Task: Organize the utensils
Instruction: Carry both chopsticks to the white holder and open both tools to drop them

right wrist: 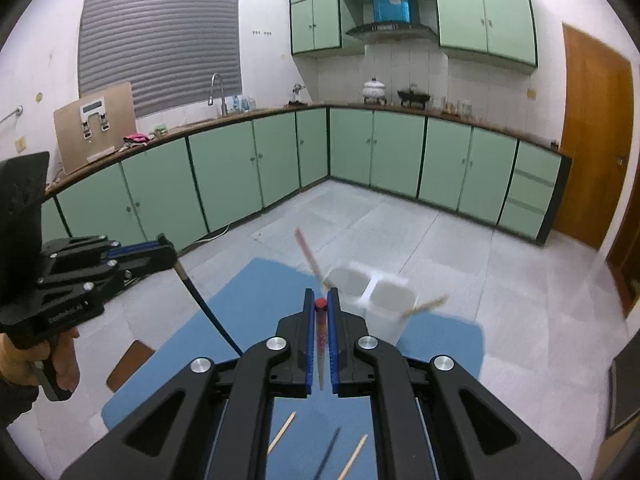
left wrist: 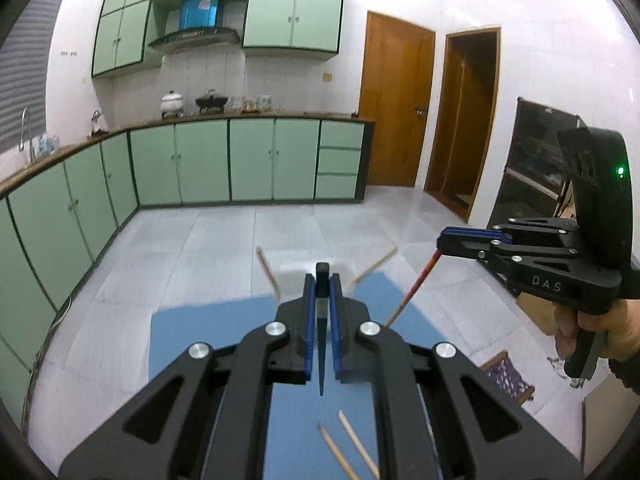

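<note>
My left gripper [left wrist: 322, 280] is shut on a dark chopstick [left wrist: 321, 344], held above the blue mat [left wrist: 192, 332]. The same gripper [right wrist: 168, 248] appears at the left of the right wrist view with the dark chopstick [right wrist: 208, 312] slanting down from it. My right gripper [right wrist: 320, 294] is shut on a red chopstick [right wrist: 321, 340], and shows at the right of the left wrist view [left wrist: 440, 242] with the red chopstick [left wrist: 416, 286]. A white two-compartment holder [right wrist: 384, 300] stands on the mat ahead, with blurred chopsticks [right wrist: 306, 254] sticking out. Loose wooden chopsticks [left wrist: 340, 452] lie on the mat below.
The mat [right wrist: 260, 300] covers a small table with tiled floor [left wrist: 220, 248] around it. Green cabinets [left wrist: 200, 160] line the far walls. A patterned stool [left wrist: 508, 376] stands low on the right, and a person's hand [left wrist: 608, 332] grips the right tool's handle.
</note>
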`<state>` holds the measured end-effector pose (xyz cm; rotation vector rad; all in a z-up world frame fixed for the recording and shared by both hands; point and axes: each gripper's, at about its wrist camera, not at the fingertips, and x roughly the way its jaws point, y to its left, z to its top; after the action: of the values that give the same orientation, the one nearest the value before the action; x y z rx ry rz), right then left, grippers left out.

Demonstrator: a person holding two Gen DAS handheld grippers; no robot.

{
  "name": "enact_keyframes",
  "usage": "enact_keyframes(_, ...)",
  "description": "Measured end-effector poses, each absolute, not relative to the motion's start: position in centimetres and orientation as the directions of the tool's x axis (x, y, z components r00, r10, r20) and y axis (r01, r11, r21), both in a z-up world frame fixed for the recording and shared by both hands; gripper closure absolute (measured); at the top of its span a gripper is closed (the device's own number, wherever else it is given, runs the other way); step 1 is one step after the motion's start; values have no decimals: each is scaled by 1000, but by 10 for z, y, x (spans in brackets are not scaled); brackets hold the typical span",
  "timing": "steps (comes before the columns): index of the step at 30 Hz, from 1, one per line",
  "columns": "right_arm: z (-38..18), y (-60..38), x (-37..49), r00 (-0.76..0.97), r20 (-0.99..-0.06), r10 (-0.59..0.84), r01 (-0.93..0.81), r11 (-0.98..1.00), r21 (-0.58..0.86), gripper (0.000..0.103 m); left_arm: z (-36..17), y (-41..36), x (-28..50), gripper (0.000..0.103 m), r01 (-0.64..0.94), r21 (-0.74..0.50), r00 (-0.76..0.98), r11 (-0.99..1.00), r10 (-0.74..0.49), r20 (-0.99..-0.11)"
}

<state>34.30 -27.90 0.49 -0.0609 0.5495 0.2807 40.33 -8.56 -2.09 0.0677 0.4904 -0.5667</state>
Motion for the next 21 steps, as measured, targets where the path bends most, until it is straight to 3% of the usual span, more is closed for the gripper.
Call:
enact_keyframes(10, 64, -297, 412, 858, -487, 163, -206, 978, -34, 97, 35, -131, 461, 97, 513, -43, 787, 857, -490, -374)
enact_keyframes(21, -9, -318, 496, 810, -573, 122, -165, 986, -23, 97, -11, -169, 550, 97, 457, 4, 817, 889, -418, -396)
